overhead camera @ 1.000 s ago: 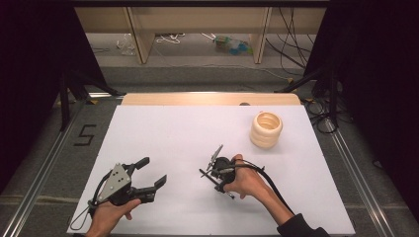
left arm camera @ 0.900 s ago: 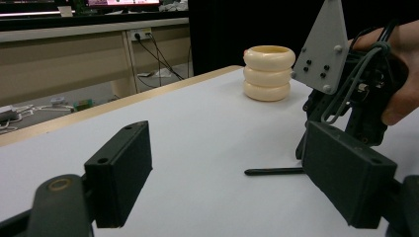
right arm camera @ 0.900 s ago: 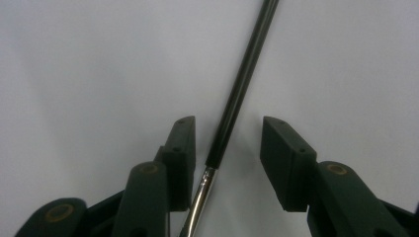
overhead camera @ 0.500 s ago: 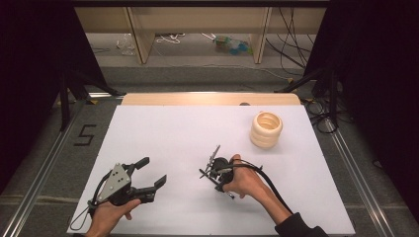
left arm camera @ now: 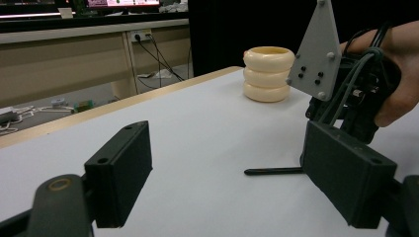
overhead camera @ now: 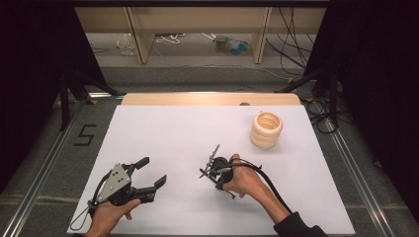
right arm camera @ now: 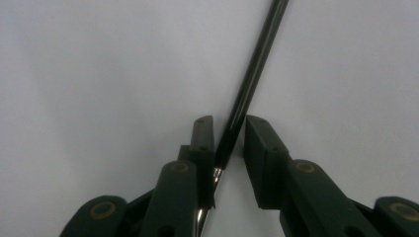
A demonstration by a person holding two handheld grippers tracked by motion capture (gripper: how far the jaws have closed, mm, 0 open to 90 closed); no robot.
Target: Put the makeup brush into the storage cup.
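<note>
White table top, dark curtains on both sides and some wooden benches with cables at the back, so a pretty bare setup. Main thing is a thin black pen lying flat on the table in the near-middle part. In the right gripper view it runs up and away between the two jaws of the right claw, with its shiny metal end down near the left jaw. Those jaws have just been closing in on it; the left one looks like it's touching the pen, but there's a sliver of gap on the other side, so not clamped yet. The pen's tip also pokes out on the table in the left gripper view. Left claw sits near the front left, jaws wide apart, nothing in them. A cream ribbed ring stack stands toward the far right, well apart from both hands.
</note>
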